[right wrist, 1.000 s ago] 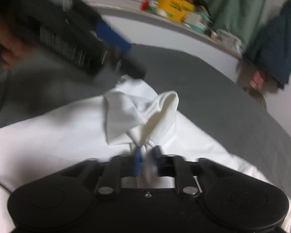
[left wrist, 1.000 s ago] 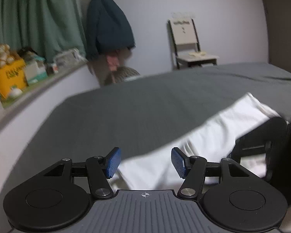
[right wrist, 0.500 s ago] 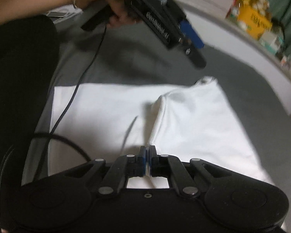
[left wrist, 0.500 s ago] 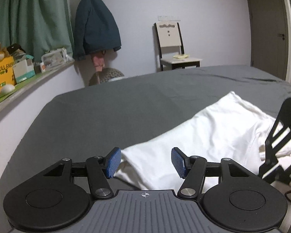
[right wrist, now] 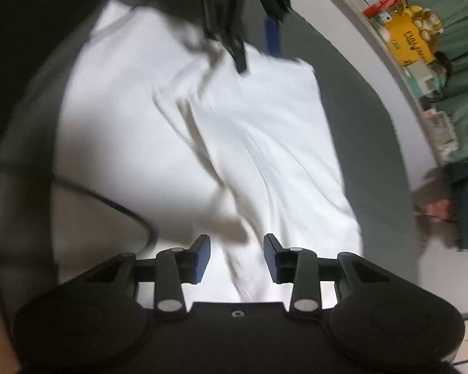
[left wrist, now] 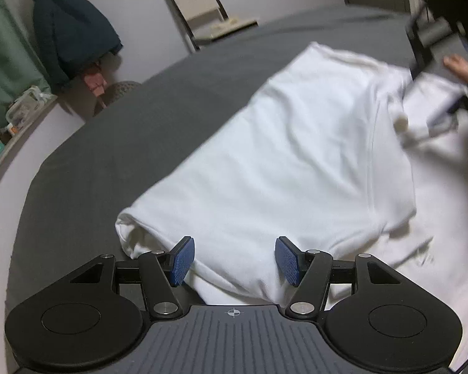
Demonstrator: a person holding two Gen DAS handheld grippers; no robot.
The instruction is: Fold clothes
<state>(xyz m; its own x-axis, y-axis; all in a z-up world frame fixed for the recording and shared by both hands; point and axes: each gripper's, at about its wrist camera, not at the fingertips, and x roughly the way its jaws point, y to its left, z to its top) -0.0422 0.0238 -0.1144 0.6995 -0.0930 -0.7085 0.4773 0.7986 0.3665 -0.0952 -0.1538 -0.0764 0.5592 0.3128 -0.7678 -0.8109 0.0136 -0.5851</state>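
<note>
over the white shirt (left wrist: 296,162) both claws tilt down empty, left claw (left wrist: 234,260) parted, right claw (right wrist: 236,257) opening

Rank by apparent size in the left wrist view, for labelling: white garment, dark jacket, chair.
1. white garment, by far the largest.
2. dark jacket.
3. chair, though both hang far back, so true sizes stay unsure.

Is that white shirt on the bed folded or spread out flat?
Partly folded. The white shirt has one side doubled over itself, its edge running along the middle, on the grey bed.
</note>
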